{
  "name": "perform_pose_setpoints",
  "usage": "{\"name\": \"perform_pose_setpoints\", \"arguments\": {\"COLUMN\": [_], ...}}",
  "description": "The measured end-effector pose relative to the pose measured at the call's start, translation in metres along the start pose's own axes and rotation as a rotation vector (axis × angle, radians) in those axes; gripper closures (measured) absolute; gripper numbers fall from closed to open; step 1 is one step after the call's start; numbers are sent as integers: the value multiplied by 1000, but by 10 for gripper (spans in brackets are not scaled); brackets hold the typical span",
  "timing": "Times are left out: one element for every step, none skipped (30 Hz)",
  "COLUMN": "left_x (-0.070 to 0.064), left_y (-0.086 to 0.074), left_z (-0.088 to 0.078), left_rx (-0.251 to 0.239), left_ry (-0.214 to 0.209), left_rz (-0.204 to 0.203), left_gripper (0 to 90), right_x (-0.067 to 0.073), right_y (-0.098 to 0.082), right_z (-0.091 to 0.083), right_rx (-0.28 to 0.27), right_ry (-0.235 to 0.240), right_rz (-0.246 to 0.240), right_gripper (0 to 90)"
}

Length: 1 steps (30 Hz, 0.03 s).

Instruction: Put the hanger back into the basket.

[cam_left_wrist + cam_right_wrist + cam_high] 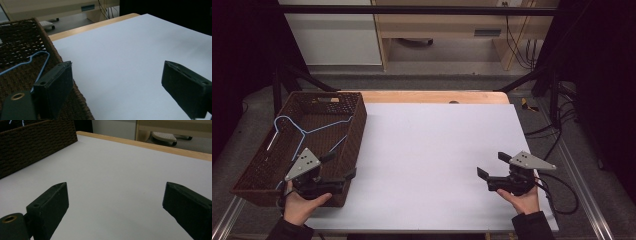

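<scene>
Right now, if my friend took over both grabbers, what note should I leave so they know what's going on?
Left gripper: jaws wide open, nothing between them, held over the near right corner of the brown woven basket.
Right gripper: jaws open and empty, low over the white table sheet at its right side.
Things: the blue wire hanger lies inside the basket, apart from both grippers.
Done: the hanger is in the basket and let go.
Left: nothing else to pick up lies on the sheet; probably just draw the left gripper clear of the basket.
</scene>
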<state>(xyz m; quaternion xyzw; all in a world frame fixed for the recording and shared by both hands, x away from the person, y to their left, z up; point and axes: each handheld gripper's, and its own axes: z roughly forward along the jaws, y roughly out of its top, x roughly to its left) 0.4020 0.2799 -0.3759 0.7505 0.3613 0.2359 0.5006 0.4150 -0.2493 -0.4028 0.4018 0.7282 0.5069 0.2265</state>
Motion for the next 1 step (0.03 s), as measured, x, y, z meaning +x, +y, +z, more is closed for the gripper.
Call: {"name": "perform_pose_setpoints", "arguments": {"left_x": [0], "left_y": [-1], "left_z": [1], "left_rx": [5], "left_ry": [0], "left_rz": [-3], "left_gripper": [99], "right_x": [0], "right_y": [0], "right_z": [0], "right_rx": [0], "right_ry": [0], "right_rz": [1], "right_gripper": [73]}}
